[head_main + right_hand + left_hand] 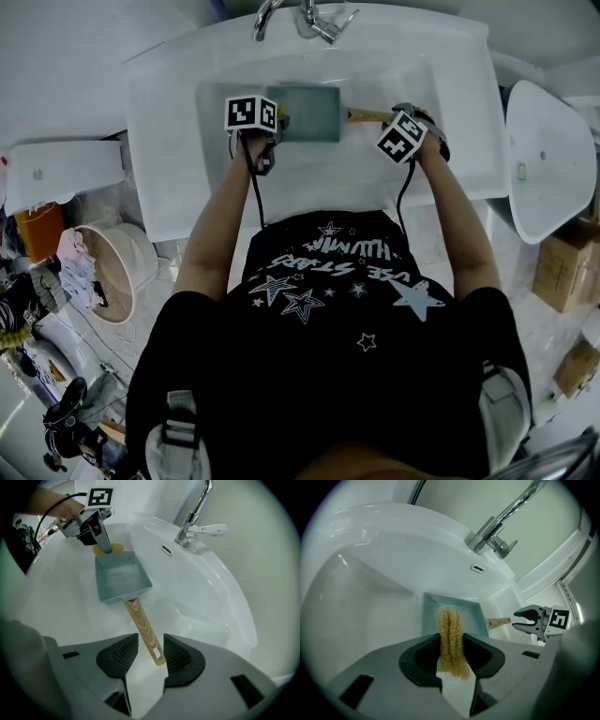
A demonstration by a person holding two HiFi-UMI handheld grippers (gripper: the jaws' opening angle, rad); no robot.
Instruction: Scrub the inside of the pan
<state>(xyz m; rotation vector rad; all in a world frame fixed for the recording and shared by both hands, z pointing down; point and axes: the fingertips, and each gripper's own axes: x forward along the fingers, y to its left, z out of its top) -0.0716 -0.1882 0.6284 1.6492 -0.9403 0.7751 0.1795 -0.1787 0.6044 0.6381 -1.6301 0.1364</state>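
Our left gripper [451, 651] clamped the scrubber [450, 620]. Our right gripper [150, 644] held its jaws apart around the handle [140, 618] of the pan [119, 576]. We judged it best to grip that handle before scrubbing.

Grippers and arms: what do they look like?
The left gripper and right gripper are grey with black pads; each carries a white cube with black square markers. Black cables trail from both. The T-shirt is black with stars.
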